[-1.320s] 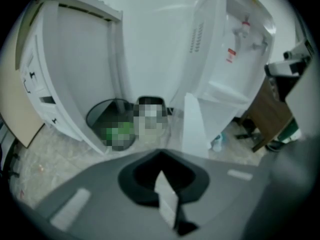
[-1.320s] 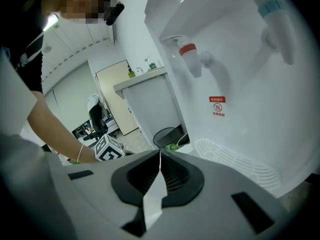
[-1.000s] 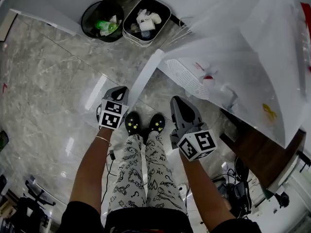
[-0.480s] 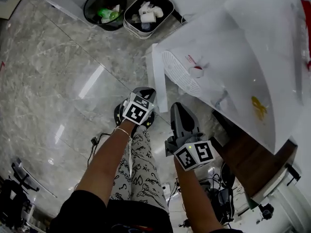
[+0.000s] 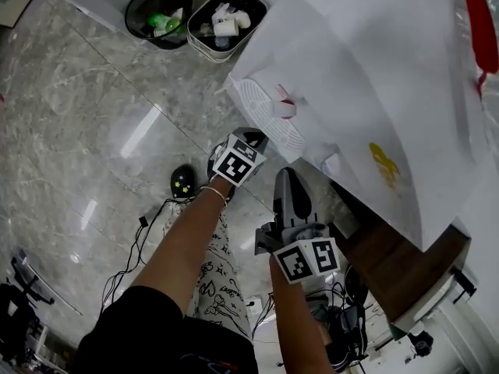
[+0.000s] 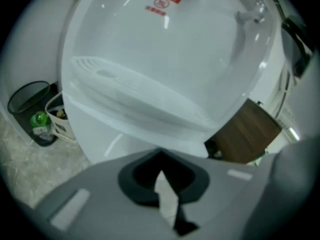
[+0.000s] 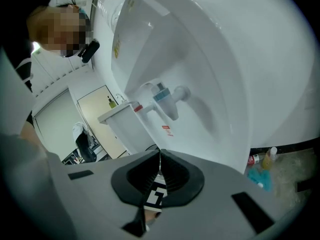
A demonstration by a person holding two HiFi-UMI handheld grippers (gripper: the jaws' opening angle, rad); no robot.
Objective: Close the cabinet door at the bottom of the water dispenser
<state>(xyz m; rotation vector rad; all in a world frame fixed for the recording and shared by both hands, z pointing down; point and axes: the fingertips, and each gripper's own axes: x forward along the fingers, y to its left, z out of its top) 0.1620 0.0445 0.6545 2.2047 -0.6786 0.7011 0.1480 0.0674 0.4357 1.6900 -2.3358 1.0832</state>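
Observation:
The white water dispenser fills the upper right of the head view, its drip tray jutting out at the front. My left gripper is shut and empty, with its tip under the tray against the dispenser's lower front. In the left gripper view the white cabinet door lies just beyond the left gripper and looks flush with the body. The door is hidden in the head view. My right gripper hangs shut and empty a little nearer to me, and the right gripper looks at the taps.
Two waste bins, one black and one white-lined, stand on the marble floor left of the dispenser. A dark wooden cabinet adjoins its right side. Cables and the person's shoe are below. A person stands far off.
The cabinet door stood open a second ago and has swung in against the dispenser. My left gripper moved right and forward with it. The right gripper stayed close to me.

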